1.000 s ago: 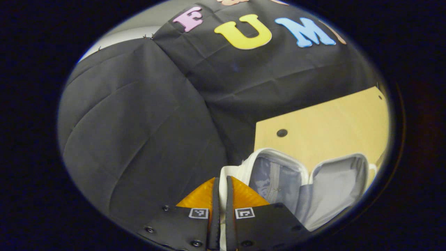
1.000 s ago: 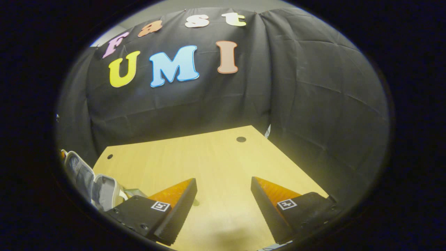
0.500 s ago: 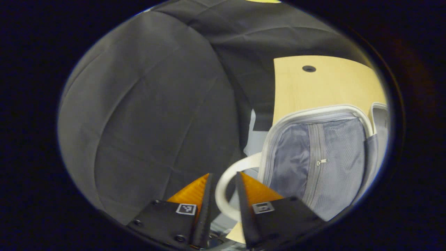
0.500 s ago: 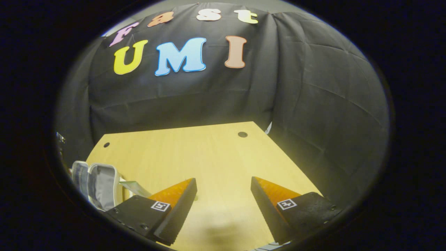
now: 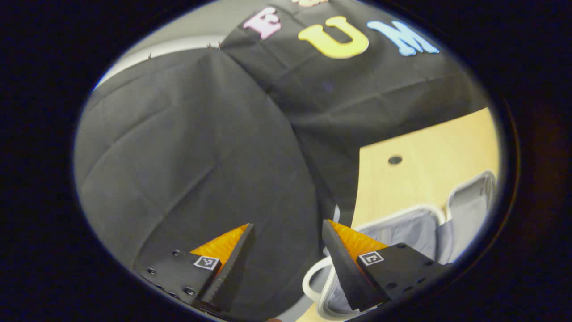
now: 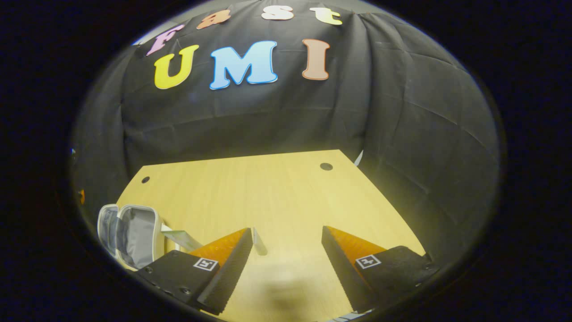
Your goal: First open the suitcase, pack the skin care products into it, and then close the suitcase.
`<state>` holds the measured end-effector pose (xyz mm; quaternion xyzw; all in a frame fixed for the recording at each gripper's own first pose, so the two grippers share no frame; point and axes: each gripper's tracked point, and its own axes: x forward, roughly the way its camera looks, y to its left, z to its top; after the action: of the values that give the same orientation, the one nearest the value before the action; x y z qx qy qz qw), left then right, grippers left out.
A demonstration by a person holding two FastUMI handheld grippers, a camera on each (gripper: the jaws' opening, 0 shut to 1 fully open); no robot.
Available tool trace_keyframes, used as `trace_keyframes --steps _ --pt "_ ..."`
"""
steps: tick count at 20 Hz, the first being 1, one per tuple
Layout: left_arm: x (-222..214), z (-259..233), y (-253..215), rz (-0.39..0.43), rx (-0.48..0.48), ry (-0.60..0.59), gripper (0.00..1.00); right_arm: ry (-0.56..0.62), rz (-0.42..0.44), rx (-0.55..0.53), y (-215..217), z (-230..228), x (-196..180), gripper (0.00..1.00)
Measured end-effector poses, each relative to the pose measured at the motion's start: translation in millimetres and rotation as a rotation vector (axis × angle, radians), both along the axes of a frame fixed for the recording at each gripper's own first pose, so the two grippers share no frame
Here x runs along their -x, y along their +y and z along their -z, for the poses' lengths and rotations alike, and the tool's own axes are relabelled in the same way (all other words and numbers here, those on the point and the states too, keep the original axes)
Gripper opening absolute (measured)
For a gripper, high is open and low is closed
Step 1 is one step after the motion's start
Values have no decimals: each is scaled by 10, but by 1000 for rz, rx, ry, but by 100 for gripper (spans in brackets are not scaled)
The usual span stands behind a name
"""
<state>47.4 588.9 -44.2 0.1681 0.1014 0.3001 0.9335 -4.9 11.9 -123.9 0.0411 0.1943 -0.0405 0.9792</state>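
The left hand-held gripper [image 5: 286,250] has released the handle [image 5: 313,279] of the open suitcase [image 5: 464,210]; the right hand-held gripper [image 6: 286,255] hovers spread above the worktop [image 6: 268,192].

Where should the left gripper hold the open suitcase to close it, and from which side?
Probably the white loop handle on the suitcase. It arches free of the shell near the table edge, so the open left gripper could straddle the strap from its outer side.

A staged recording booth was shown rather than a lived-in room: black cloth [image 6: 424,134] was hung as wrinkled walls on every side, and a bare pale wooden tabletop [image 6: 268,192], drilled with small round holes [image 6: 326,166], was enclosed.
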Motion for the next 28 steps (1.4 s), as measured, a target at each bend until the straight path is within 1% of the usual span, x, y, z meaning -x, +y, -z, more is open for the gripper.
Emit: trace_keyframes --steps 1,2,3,4,6,7,9,10,11,12,13,14,16,18,19,21,22,23,24,25,26,27,28 --pt "-43 -249 -389 87 7 -52 97 8 -17 0 34 29 11 95" --pt "-132 -394 -821 196 34 -105 97 13 -34 -1 55 53 18 95" --pt "-219 -454 -1332 310 84 -121 100 24 -56 -3 98 105 24 95" --pt "-303 -440 -1893 418 141 -114 96 39 -81 -6 139 158 32 95" --pt "-548 -216 -3073 627 242 -59 97 75 -130 -17 202 289 82 95" --pt "-606 -59 -3552 708 272 -21 98 90 -151 -22 223 339 98 95" --pt "-644 453 -4523 840 309 88 98 133 -179 -25 218 454 135 95" --pt "-650 687 -4916 886 309 146 98 159 -187 -27 189 507 165 95" --pt "-656 927 -5222 904 299 210 98 172 -191 -30 130 558 208 95" --pt "-676 1100 -5463 915 282 243 99 179 -187 -32 63 569 239 96" --pt "-735 1341 -5536 917 275 260 99 186 -181 -31 -8 593 264 96" --pt "-808 1528 -5681 899 287 279 99 192 -174 -27 -75 623 280 96" --pt "-1079 1687 -5697 839 312 265 100 206 -160 -17 -221 677 330 96" --pt "-1394 1761 -5816 804 337 239 100 231 -155 2 -340 728 392 96" --pt "-1592 1752 -5873 791 331 217 100 242 -155 14 -387 772 425 96" --pt "-2013 1752 -5881 728 277 192 99 259 -161 40 -474 821 471 96" --pt "-2166 1869 -5916 719 272 217 99 264 -166 49 -486 858 491 96" --pt "-2170 1987 -5969 707 289 234 100 276 -177 53 -484 895 495 96" --pt "-2217 1951 -6019 732 283 217 84 289 -191 53 -461 948 481 96" --pt "-2297 1946 -6034 724 269 216 67 298 -205 47 -419 973 445 96" --pt "-2313 1943 -6010 698 260 210 51 303 -220 39 -364 992 392 96" --pt "-2278 1948 -6001 694 275 210 45 298 -232 36 -322 983 341 95" --pt "-2235 1954 -5993 693 306 213 45 293 -243 38 -273 987 288 90"
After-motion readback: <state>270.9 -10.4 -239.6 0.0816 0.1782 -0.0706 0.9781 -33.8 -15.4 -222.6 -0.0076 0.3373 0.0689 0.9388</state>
